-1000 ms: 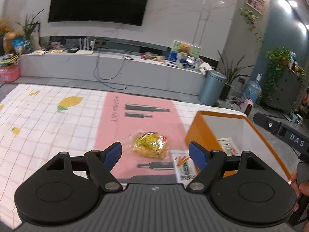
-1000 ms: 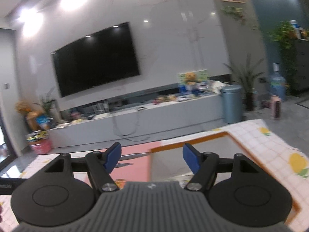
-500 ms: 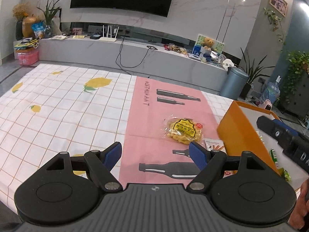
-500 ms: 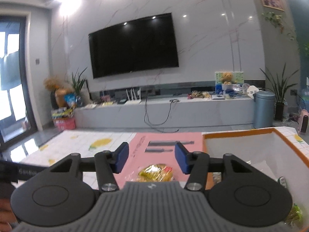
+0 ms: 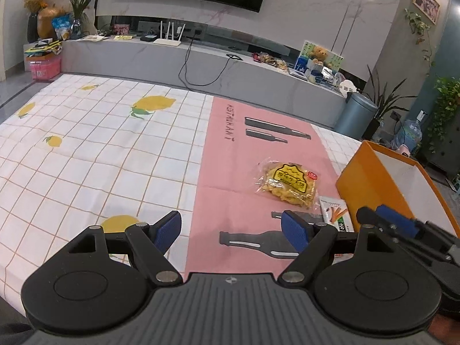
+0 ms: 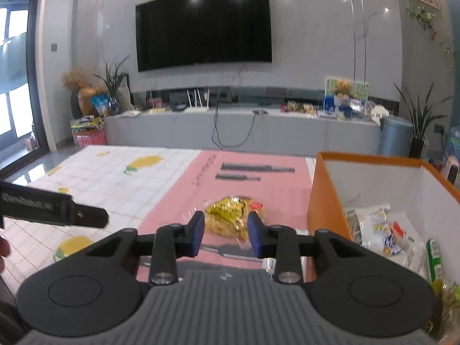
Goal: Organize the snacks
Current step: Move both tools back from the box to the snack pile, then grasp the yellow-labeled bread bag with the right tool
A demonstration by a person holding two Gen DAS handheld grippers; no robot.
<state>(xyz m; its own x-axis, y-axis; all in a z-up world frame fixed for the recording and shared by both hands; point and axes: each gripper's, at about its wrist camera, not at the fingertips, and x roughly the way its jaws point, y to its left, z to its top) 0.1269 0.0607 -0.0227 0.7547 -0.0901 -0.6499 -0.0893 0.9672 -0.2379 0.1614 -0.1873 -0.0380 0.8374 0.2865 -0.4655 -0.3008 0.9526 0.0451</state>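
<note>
Right gripper (image 6: 226,234): jaws just narrowing, gap remains, nothing gripped; yellow snack bag (image 6: 230,215) ahead, closer than before.
Left gripper (image 5: 231,228): wide, empty.
Bag: pink mat (image 5: 230,158), beside orange box (image 5: 365,178).

The left gripper (image 5: 231,228), black with blue-padded fingers (image 5: 169,227), hung with its jaws spread wide and nothing between them. The right gripper (image 6: 226,233), of the same make, had just been closing, its pads (image 6: 198,231) a narrow gap apart, gripping nothing.
</note>
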